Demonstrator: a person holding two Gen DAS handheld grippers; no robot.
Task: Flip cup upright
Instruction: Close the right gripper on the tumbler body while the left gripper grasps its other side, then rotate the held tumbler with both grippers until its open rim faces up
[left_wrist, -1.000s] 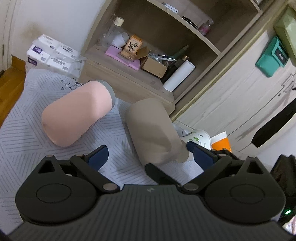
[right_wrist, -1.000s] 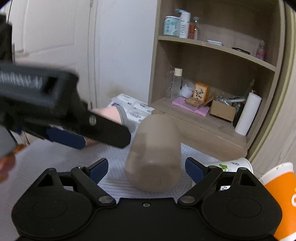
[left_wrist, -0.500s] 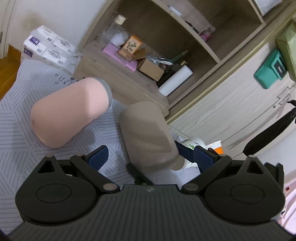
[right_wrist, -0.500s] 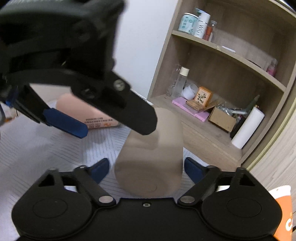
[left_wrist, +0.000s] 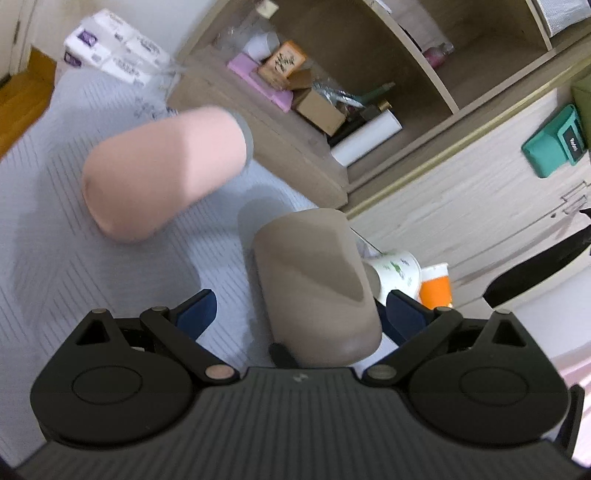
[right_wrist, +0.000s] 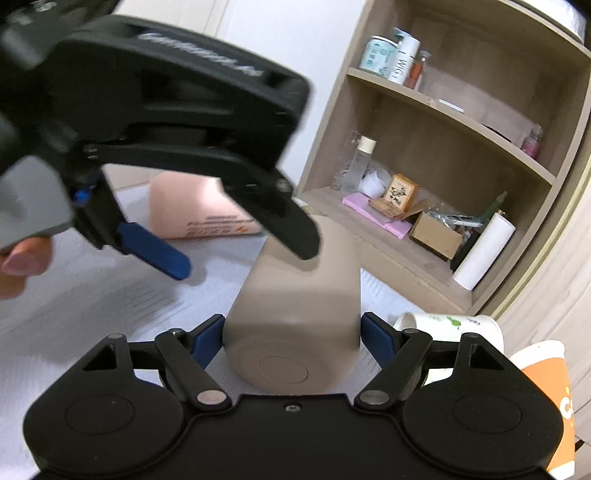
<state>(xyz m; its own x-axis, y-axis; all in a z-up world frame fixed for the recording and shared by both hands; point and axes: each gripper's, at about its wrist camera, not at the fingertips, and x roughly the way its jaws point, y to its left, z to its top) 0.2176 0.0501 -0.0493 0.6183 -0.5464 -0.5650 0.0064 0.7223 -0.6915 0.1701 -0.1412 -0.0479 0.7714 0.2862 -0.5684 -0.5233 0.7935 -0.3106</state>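
Observation:
A taupe cup (right_wrist: 295, 314) lies on its side on the grey striped mat (left_wrist: 74, 266), its base toward the cameras. My right gripper (right_wrist: 291, 334) has its blue pads against both sides of the cup near its base, shut on it. The same cup (left_wrist: 314, 284) shows in the left wrist view. My left gripper (left_wrist: 299, 310) is open above it, the cup between its fingers but not pinched. In the right wrist view the left gripper (right_wrist: 236, 243) hovers over the cup. A pink cup (left_wrist: 162, 173) lies on its side further back.
A wooden shelf unit (right_wrist: 443, 155) with boxes, bottles and a paper roll stands behind the mat. A white patterned paper cup (right_wrist: 450, 326) lies on its side and an orange paper cup (right_wrist: 550, 398) stands at the right. Tissue packs (left_wrist: 114, 51) sit at the back left.
My right gripper has closed in on the taupe cup until the pads touch it. My left gripper has moved over the cup, from the left toward its top.

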